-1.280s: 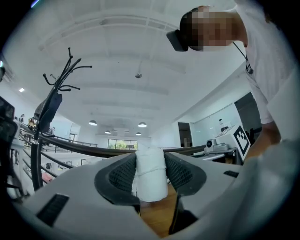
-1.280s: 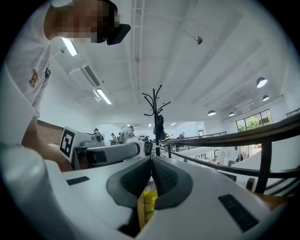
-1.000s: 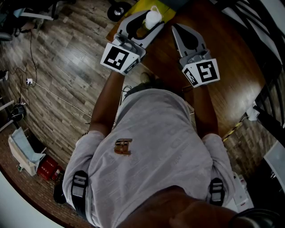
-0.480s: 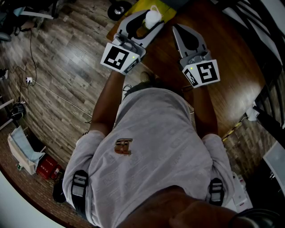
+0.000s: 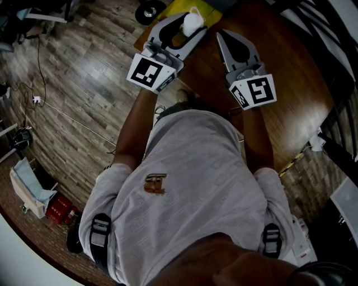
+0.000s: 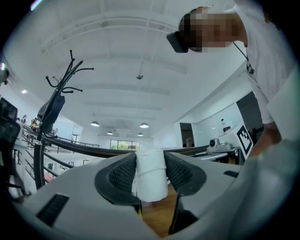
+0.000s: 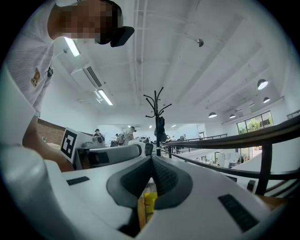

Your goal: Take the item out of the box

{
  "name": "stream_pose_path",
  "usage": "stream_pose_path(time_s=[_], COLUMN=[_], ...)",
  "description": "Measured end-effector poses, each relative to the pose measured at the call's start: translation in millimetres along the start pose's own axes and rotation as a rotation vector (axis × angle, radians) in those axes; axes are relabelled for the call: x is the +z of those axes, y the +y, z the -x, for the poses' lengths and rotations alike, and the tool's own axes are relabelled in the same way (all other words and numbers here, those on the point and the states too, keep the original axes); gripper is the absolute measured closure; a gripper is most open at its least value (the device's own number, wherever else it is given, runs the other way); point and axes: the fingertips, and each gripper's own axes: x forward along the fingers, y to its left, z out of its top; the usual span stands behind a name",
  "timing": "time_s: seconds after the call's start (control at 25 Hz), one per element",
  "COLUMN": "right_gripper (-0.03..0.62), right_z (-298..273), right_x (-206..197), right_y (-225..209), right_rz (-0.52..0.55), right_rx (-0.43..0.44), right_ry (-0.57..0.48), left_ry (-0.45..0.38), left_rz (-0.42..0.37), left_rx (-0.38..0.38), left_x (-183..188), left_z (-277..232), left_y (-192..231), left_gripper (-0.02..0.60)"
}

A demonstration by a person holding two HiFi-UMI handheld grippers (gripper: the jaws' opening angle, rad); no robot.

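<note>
A white wrapped roll (image 5: 193, 22) sits between the pads of my left gripper (image 5: 188, 26), which is shut on it above the near edge of the yellow box (image 5: 174, 9). In the left gripper view the roll (image 6: 151, 176) stands upright between the dark ribbed pads (image 6: 119, 176), with brown tabletop below. My right gripper (image 5: 220, 34) hovers just right of it over the table, jaws shut with their tips meeting and nothing between them. In the right gripper view the right gripper (image 7: 152, 161) is closed, and a strip of the yellow box (image 7: 150, 200) shows under the pads.
The brown wooden table (image 5: 291, 95) spreads to the right. Plank floor lies to the left, with a castor wheel (image 5: 149, 11), cables, a pale bag (image 5: 28, 190) and a red pack (image 5: 59, 212). A coat stand (image 7: 157, 110) and dark railings (image 7: 243, 136) rise beyond.
</note>
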Motion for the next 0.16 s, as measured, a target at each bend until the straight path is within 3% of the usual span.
stream_pose_path(time_s=[0.16], right_gripper=[0.563], right_z=[-0.7], right_x=[-3.4], right_y=[-1.5], right_rz=[0.0], right_rx=[-0.001], right_ry=[0.001], left_ry=[-0.001], left_rz=[0.0], left_rx=[0.001], left_x=[-3.2], left_z=[-0.7], left_y=[1.3], left_gripper=[0.373])
